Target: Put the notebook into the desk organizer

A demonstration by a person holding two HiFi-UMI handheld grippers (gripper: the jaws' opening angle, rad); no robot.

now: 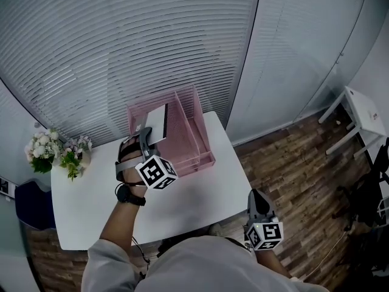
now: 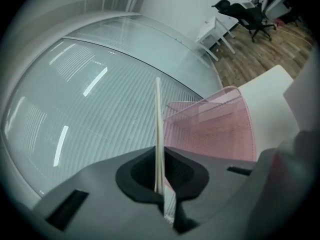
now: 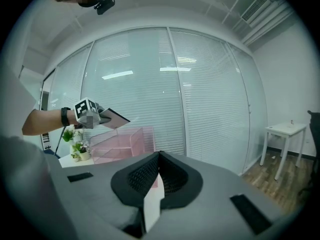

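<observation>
- Between the jaws of the left gripper (image 2: 159,159) sits the notebook (image 1: 157,121), seen edge-on in that gripper's view as a thin pale strip; the jaws are clamped tight on its lower edge.
- From the right gripper view, the notebook hangs in the air, tilted, above the pink mesh desk organizer (image 1: 200,123) and not yet down inside it.
- In the head view it lies over the organizer's left compartment, between the outer wall and the middle divider.
- The right gripper (image 3: 159,156) has its jaws together on nothing (it hangs low at the person's side, well apart from the organizer).
- The organizer stands at the far edge of the white desk (image 1: 200,193), with a small bunch of flowers (image 1: 58,151) at the desk's left corner, clear of the work.
- Step in hand, as I judge it: carrying the notebook over the slot, just ahead of insertion.
- The next move calls for lining the notebook up with the divider, lowering it edge first into the left compartment, and parting the jaws only once it rests on the bottom.
</observation>
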